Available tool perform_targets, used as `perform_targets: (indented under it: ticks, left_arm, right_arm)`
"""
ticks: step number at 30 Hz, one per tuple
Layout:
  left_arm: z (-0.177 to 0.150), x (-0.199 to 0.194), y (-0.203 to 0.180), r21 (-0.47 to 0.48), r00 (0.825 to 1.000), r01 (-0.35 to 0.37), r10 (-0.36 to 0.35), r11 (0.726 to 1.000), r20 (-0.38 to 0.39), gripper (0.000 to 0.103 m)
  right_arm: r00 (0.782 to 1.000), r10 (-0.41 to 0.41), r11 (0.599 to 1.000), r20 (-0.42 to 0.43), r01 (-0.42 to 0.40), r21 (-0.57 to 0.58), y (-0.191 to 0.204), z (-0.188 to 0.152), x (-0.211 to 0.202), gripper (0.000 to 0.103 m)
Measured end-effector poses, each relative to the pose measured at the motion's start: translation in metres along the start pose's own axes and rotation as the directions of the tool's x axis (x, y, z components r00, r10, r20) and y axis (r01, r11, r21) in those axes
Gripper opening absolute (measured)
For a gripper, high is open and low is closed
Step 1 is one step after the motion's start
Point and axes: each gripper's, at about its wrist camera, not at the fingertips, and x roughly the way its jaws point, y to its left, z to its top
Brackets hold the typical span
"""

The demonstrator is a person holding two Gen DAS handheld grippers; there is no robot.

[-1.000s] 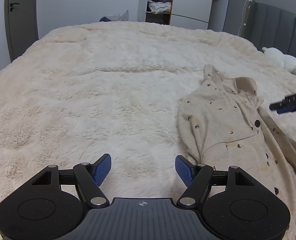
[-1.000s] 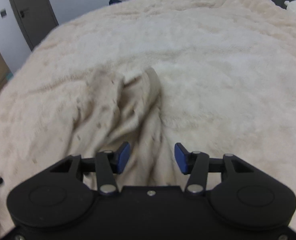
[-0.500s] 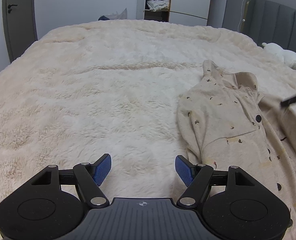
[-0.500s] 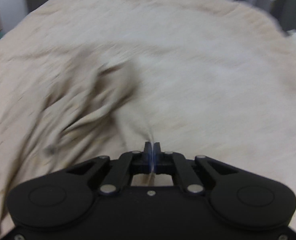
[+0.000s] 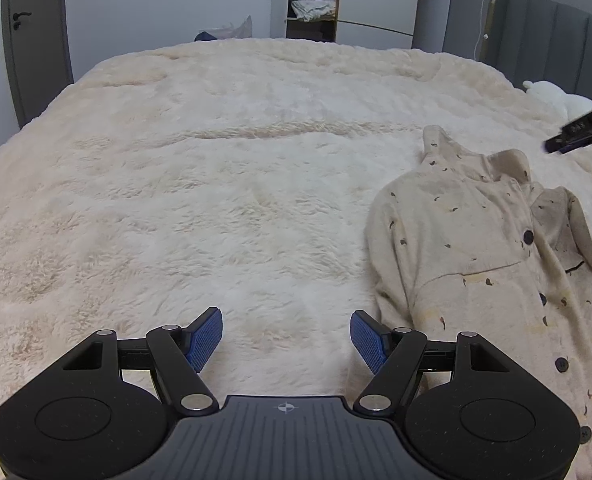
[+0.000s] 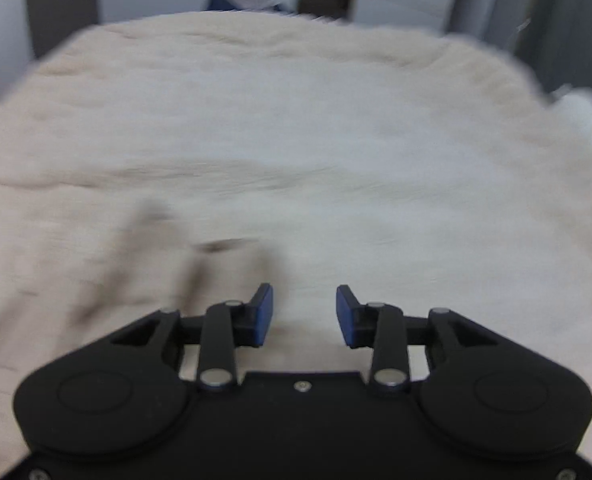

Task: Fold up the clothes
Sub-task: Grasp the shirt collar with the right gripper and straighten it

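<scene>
with the shirt (image 5: 492, 280) lying flat on the bed (image 5: 224, 184), the right gripper (image 6: 304, 312) opening empty above it and the left gripper (image 5: 286, 338) spread empty beside it, we should pinch both near corners evenly.

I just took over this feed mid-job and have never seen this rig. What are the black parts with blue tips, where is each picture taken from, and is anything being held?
There is no robot arm here: a person holds a two-finger tool in each hand, and each tool carries a wide-angle camera that looks forward along its fingers. One picture looks out from the left gripper, the other from the right gripper. The blue tips are the pads on the fingers. Both views look down on a bed with a fluffy cream blanket. A beige buttoned shirt lies on it. The left gripper is open and holds nothing. The right gripper's fingers are opening with nothing between them; its picture is blurred.
</scene>
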Motion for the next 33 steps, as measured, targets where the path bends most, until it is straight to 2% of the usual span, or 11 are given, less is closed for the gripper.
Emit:
perform_targets:
  ticks: [4,6,8,12,15,19,21,23,25,28,33]
  left_arm:
    - [0.0,-0.001,0.0,-0.002,1.0,0.002,-0.002,1.0,0.003,0.066]
    - [0.001,-0.003,0.001,-0.007,1.0,0.004,-0.004,1.0,0.007,0.066]
    - [0.001,-0.004,0.002,-0.011,1.0,0.006,-0.006,1.0,0.009,0.066]
    - [0.002,-0.005,0.003,-0.015,1.0,0.007,-0.007,1.0,0.012,0.066]
    - [0.002,-0.006,0.003,-0.018,1.0,0.009,-0.008,1.0,0.014,0.066]
    - [0.002,-0.008,0.004,-0.021,1.0,0.01,-0.01,1.0,0.017,0.066]
    - [0.003,-0.008,0.004,-0.023,1.0,0.011,-0.011,1.0,0.018,0.066]
    - [0.002,-0.008,0.003,-0.021,1.0,0.009,-0.009,1.0,0.015,0.066]
    - [0.002,-0.006,0.002,-0.019,1.0,0.007,-0.007,1.0,0.012,0.066]
    - [0.003,-0.006,0.0,-0.017,1.0,0.012,-0.012,1.0,0.012,0.066]
    - [0.001,-0.006,-0.003,-0.004,1.0,0.011,-0.011,1.0,0.006,0.066]
  right_arm:
    - [0.997,-0.038,0.999,-0.06,0.039,0.012,0.017,-0.002,0.028,0.034]
    - [0.994,-0.053,0.998,-0.091,0.056,0.032,0.021,-0.004,0.043,0.025]
    - [0.995,-0.016,0.998,-0.099,0.022,0.059,0.023,-0.005,0.049,0.024]
    - [0.985,0.165,0.976,-0.049,-0.156,0.152,0.021,-0.006,0.049,0.025]
    - [0.97,0.233,0.953,-0.064,-0.215,0.213,0.01,-0.009,0.058,0.036]
    - [0.954,0.299,0.915,-0.012,-0.284,0.286,-0.003,-0.017,0.053,0.042]
    - [0.946,0.324,0.908,0.016,-0.316,0.277,-0.003,-0.019,0.047,0.043]
    - [0.962,0.25,0.937,0.106,-0.268,0.224,0.001,-0.019,0.027,0.043]
    - [0.956,0.26,0.935,0.139,-0.285,0.212,0.001,-0.019,0.018,0.043]
    - [0.94,0.314,0.921,0.134,-0.336,0.197,0.003,-0.016,0.013,0.043]
    - [0.952,0.305,0.94,0.025,-0.306,0.154,0.015,-0.012,0.036,0.042]
